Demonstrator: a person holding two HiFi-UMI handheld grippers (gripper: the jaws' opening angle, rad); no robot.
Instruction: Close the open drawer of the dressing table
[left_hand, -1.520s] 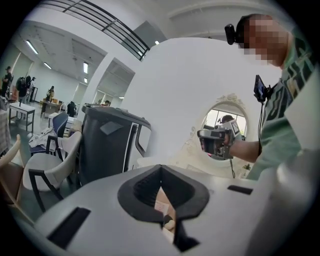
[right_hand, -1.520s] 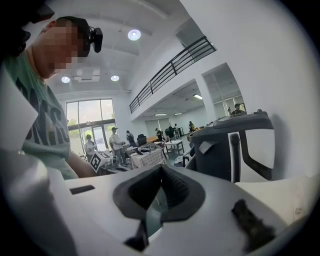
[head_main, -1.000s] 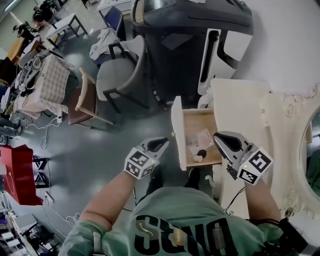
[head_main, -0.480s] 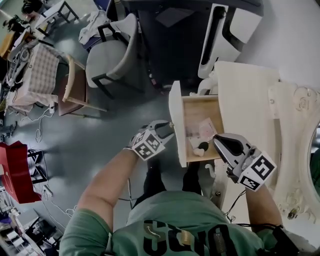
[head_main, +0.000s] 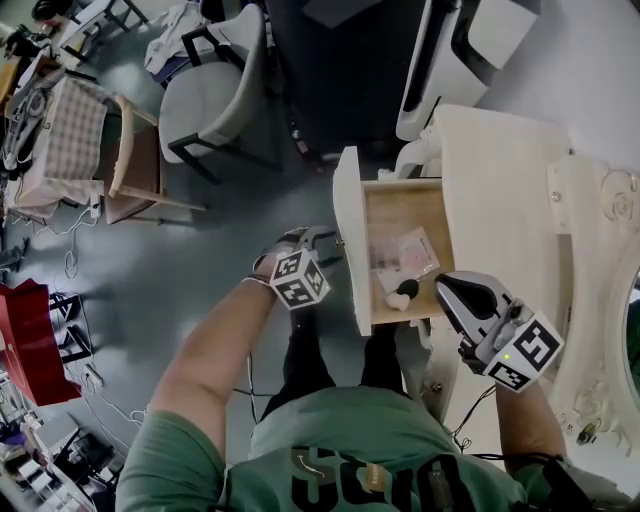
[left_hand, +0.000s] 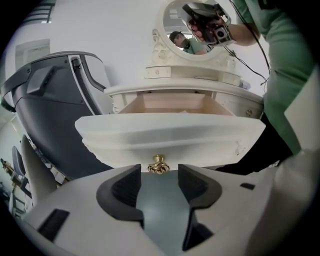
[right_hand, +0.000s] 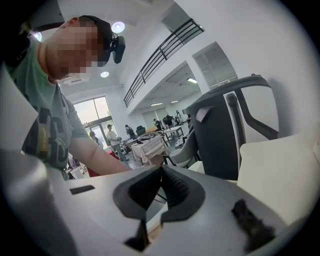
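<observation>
The cream dressing table (head_main: 500, 190) stands at the right of the head view with its drawer (head_main: 350, 240) pulled out; papers and a small white and black object lie inside. My left gripper (head_main: 322, 240) sits close to the drawer front, on its outer side. In the left gripper view the drawer front (left_hand: 170, 132) fills the middle, and its gold knob (left_hand: 158, 165) shows just beyond the left gripper (left_hand: 158, 181). Its jaws have just been opening and stand open, with nothing between them. My right gripper (head_main: 448, 288) hovers over the drawer's near corner; its fingertips (right_hand: 161, 172) meet, shut on nothing.
A dark bulky chair (head_main: 340, 60) stands beyond the drawer. A grey chair (head_main: 205, 95) and a wooden chair (head_main: 135, 170) are on the floor at the left. The oval mirror (left_hand: 192, 25) rises behind the tabletop. My legs are under the drawer's near end.
My left gripper has come down and in towards the drawer front, rolled, and its jaws have opened. The right gripper has sunk a little beside the drawer.
</observation>
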